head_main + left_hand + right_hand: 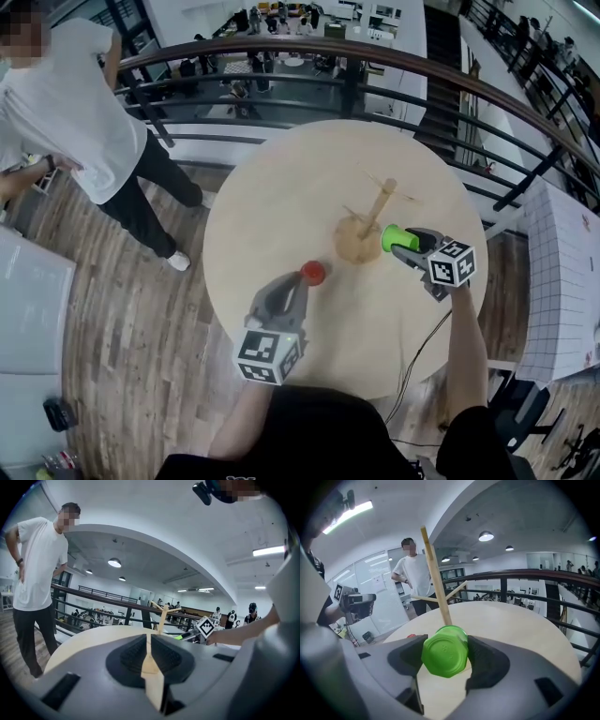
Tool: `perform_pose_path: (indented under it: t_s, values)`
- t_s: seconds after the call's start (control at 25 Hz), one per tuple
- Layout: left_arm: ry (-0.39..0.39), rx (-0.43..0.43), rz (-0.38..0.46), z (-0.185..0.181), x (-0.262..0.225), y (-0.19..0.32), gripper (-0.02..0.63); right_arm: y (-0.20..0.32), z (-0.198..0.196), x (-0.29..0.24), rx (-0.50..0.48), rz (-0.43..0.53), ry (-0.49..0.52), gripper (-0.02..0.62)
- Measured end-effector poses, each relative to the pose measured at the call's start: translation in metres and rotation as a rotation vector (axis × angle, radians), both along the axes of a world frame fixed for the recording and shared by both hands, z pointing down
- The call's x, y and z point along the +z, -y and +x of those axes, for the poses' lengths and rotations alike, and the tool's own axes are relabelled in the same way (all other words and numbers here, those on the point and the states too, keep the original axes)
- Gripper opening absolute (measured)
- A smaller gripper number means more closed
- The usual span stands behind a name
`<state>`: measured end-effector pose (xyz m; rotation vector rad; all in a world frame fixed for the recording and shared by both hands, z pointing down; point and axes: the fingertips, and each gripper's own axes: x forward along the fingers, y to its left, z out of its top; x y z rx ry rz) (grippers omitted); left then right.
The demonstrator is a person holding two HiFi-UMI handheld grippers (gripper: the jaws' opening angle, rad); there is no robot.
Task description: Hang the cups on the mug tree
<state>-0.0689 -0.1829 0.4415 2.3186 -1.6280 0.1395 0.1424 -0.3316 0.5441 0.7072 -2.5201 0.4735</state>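
A wooden mug tree stands upright near the middle of the round table. My right gripper is shut on a green cup, held on its side just right of the tree's base. In the right gripper view the green cup fills the jaws, bottom toward the camera, with the mug tree close behind. A red cup stands on the table at the tip of my left gripper, which is shut and empty. The left gripper view shows its jaws pressed together and the mug tree beyond.
A person in a white shirt stands on the wooden floor left of the table. A curved dark railing runs behind the table, with a drop to a lower floor beyond. A cable crosses the table's near right edge.
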Motion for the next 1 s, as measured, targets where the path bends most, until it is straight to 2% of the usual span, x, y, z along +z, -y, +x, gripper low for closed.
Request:
perform_pose_path:
  t_s: [0.28, 0.48, 0.68, 0.88, 1.0]
  values:
    - [0.000, -0.050, -0.008, -0.013, 0.005, -0.003, 0.034, 0.014, -0.024, 0.025, -0.016, -0.063, 0.012, 0.272]
    - [-0.008, -0.078, -0.031, -0.026, 0.009, -0.010, 0.034, 0.012, -0.030, 0.039, -0.024, -0.087, -0.028, 0.272]
    - [-0.020, -0.028, -0.078, -0.020, 0.022, -0.013, 0.034, 0.011, -0.029, 0.038, 0.010, -0.056, -0.032, 0.289]
    - [0.032, 0.011, -0.058, -0.011, 0.019, -0.013, 0.034, 0.001, -0.022, 0.027, 0.010, -0.035, -0.006, 0.304]
    - [0.043, 0.033, -0.044, -0.004, 0.013, -0.015, 0.034, -0.008, -0.011, 0.005, 0.038, 0.034, 0.018, 0.304]
